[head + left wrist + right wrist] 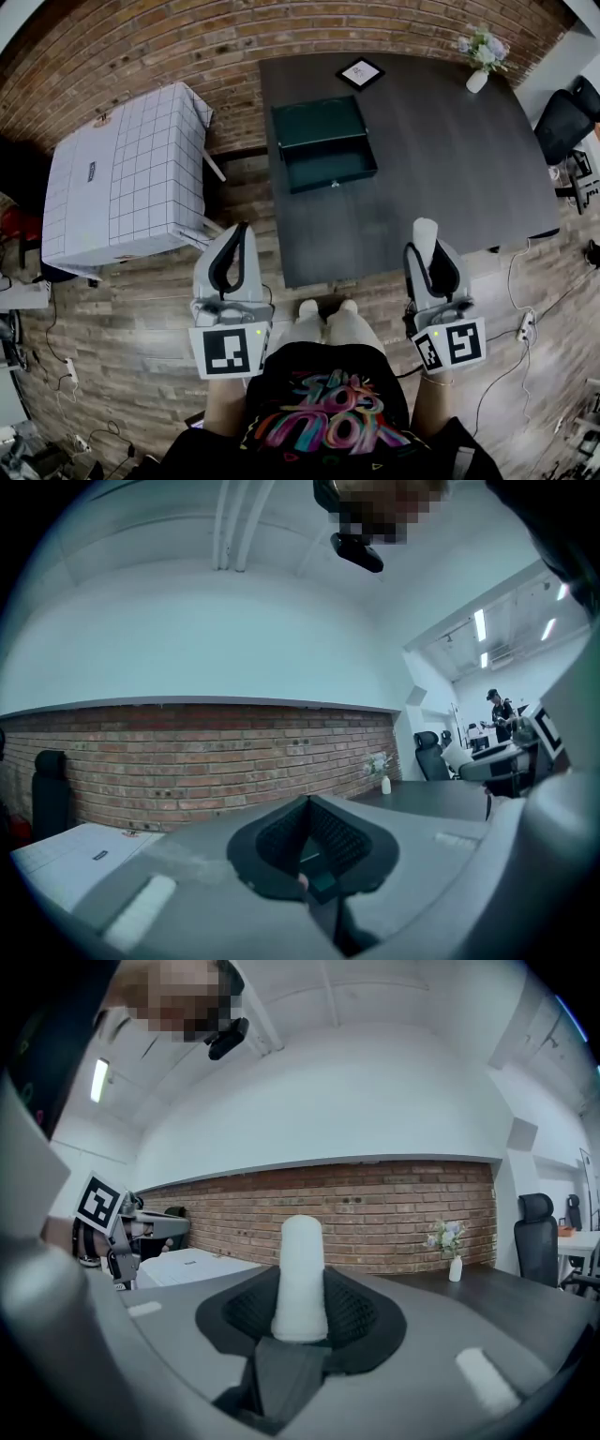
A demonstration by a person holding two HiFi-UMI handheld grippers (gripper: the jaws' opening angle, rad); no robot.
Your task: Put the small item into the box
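The wood floor [141, 375] fills most of the head view. A big dark table [450, 169] sits at 12 to 1 o'clock from the person. Its near edge is just past the person's feet. A big white block with a grid of squares [127, 178] stands at 10 o'clock. A thin strip of floor runs between this block and the table's left edge.

The green box [323, 145] is at 12 o'clock on the table, close to the left edge. It is open, and its lid lies back on the far side. A wide stretch of dark table top spreads from the box out to 2 o'clock. A black chair [562, 122] waits by the table's right edge at 2 o'clock. Wires [511, 352] trail on the floor at 3 o'clock.

Both tongs are held up off the table, near the person's knees. The left gripper [240, 234] is at 9 o'clock with its jaws pressed together at the tips. The right gripper [427, 248] is at 3 o'clock, clamped on the small white item [300, 1279], which pokes up out of the jaws, well apart from the box.

A little picture frame [360, 72] lies by the table's far edge, and a tiny white vase of flowers [478, 80] stands in the far corner at 1 o'clock
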